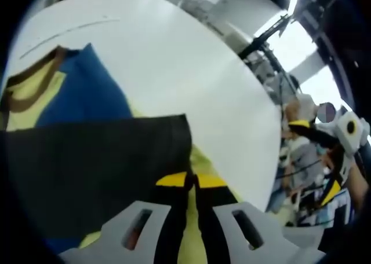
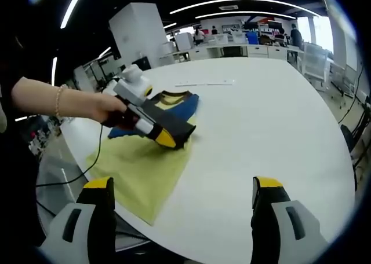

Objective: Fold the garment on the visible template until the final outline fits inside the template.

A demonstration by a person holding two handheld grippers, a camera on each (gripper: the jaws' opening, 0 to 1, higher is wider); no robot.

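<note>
The left gripper (image 2: 166, 139) has its fingers clenched on the garment's (image 2: 142, 165) dark sleeve, at 10 o'clock on the white bench (image 2: 272, 125). The right gripper (image 2: 182, 195) hovers released, fingers wide apart, above the near bench edge. Open bench spreads from 12 to 4 o'clock.

A big round white table (image 2: 278, 119) stands in an open hall with a dark ceiling. Curved light strips (image 2: 243, 2) run overhead at 12 o'clock. A white cabinet (image 2: 136, 29) rises at 11 o'clock. Desks (image 2: 232, 47) line the far side, and bright windows (image 2: 322, 29) glow at 2 o'clock.
</note>
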